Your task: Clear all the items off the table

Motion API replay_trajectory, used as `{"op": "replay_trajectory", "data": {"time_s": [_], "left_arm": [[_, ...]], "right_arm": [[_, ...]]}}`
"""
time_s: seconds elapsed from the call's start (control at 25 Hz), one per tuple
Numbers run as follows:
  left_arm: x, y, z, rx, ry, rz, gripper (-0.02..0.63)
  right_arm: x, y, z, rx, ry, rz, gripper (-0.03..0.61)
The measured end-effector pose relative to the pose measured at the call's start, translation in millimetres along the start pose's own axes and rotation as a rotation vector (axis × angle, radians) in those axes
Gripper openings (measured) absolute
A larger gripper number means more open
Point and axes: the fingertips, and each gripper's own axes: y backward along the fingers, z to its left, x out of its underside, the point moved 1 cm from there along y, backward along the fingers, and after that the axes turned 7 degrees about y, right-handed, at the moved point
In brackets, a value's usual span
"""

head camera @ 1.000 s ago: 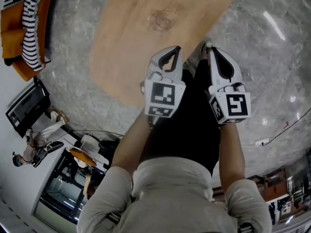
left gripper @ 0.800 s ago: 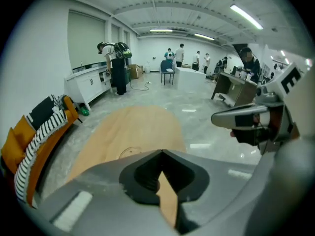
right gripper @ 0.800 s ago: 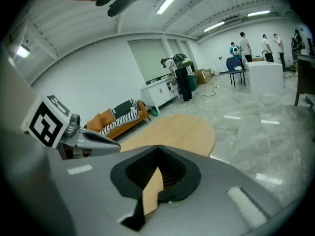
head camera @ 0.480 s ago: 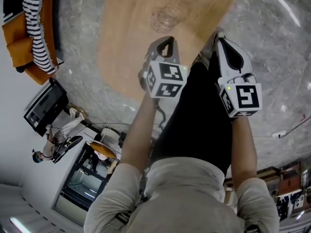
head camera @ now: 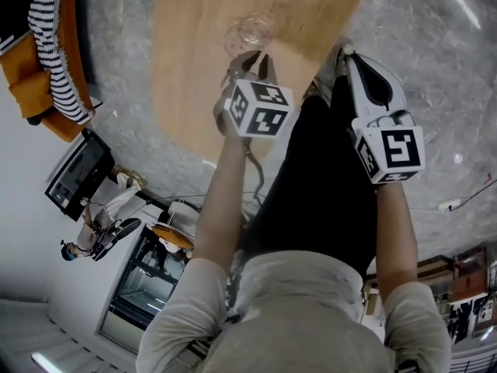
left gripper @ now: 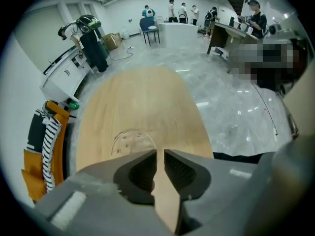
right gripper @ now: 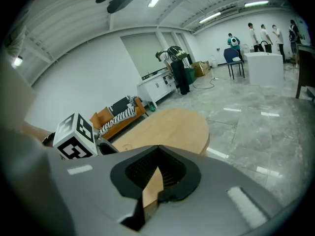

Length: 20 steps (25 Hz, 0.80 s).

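- Grey marbled stone floor [head camera: 419,76]: runs under and around the table.
- Light oval wooden table [head camera: 202,61]: its top is bare except for one vessel near the person's end.
- Orange bench with a black-and-white striped cloth [head camera: 46,61]: stands on the floor off the table's left side, well apart from both grippers.
- Right gripper [right gripper: 157,154]: jaw tips meet and nothing is between them. In the head view it hangs at the table's near right edge [head camera: 347,57], away from the vessel.
- Left gripper [left gripper: 160,154]: jaws parted by only a narrow slit, with bare table showing through and nothing gripped. It hangs over the table [head camera: 247,62], pointing at the vessel.
- Clear round see-through vessel [left gripper: 132,141]: stands on the table just ahead of the left gripper's tips, partly hidden behind one jaw. Whether they touch cannot be told.
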Motion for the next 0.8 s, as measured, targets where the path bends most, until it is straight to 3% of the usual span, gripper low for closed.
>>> {"op": "replay_trajectory", "data": {"time_s": [0.52,0.8], "left_arm": [[-5.8,-24.8,8.3,-0.021,-0.037,0.076,0.051],[-9.9,-38.4,10.0,-0.048,-0.15,0.15,0.051]], "right_arm": [[3.0,-6.7,-23.8,-0.006,-0.024,0.019,0.006],[5.4,-5.8,-40.2,0.013,-0.044,0.024,0.006]]}}
